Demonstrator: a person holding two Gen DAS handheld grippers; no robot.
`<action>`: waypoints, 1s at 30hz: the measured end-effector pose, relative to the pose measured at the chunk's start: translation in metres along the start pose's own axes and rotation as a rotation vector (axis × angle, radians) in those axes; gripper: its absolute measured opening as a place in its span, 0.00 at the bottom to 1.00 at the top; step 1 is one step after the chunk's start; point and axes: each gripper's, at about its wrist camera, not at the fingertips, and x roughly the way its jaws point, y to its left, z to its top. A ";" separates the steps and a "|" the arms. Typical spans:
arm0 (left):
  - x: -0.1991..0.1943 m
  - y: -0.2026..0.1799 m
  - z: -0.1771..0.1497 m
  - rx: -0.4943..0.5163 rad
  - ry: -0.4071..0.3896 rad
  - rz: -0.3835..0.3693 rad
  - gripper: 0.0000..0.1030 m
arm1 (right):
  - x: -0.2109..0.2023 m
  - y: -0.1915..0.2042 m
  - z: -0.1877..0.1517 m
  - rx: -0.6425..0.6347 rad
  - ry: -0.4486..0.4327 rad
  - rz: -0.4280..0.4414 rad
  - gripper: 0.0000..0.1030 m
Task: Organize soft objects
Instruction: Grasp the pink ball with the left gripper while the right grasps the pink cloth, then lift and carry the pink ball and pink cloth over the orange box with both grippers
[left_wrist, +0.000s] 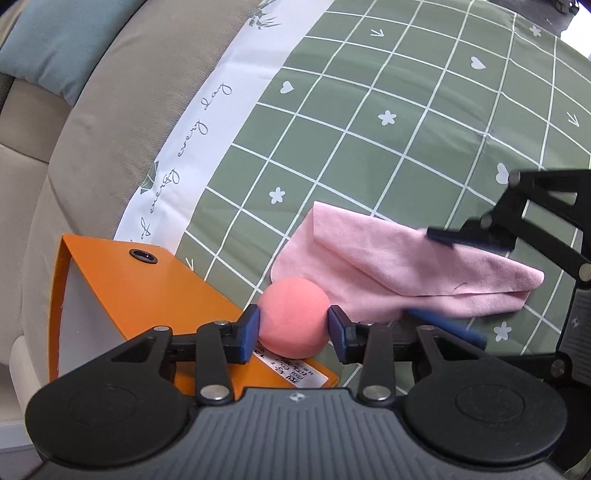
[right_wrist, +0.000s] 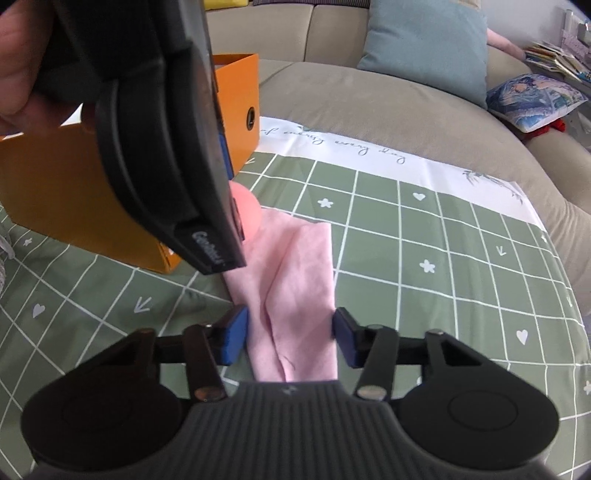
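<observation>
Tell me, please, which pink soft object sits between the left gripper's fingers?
The pink foam ball, round and beside the orange box; the flat folded pink cloth lies by the right gripper.

One pink foam ball (left_wrist: 293, 317), one folded pink cloth (left_wrist: 406, 266) and one orange box (left_wrist: 147, 291) sit on one green checked sheet (left_wrist: 406, 110). Two cushions show: one teal cushion (right_wrist: 424, 44) and one blue patterned cushion (right_wrist: 535, 99). Two grippers appear, the left gripper (left_wrist: 293, 328) and the right gripper (right_wrist: 291, 336).

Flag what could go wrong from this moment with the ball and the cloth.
The left tongs pinch the pink ball only at its sides; being soft and round, it may squirt out. The right tongs straddle the folded pink cloth still open, and may catch one layer, unfolding it. The two tools sit close and could collide.
</observation>
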 end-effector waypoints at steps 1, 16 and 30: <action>0.000 0.000 0.000 -0.004 -0.003 0.000 0.42 | -0.001 0.000 -0.001 -0.004 -0.004 -0.003 0.32; -0.030 0.009 -0.010 -0.174 -0.101 -0.130 0.39 | -0.027 0.006 -0.005 -0.041 0.010 -0.095 0.01; -0.081 0.021 -0.026 -0.202 -0.170 -0.119 0.39 | -0.074 -0.008 0.016 0.016 -0.053 -0.145 0.01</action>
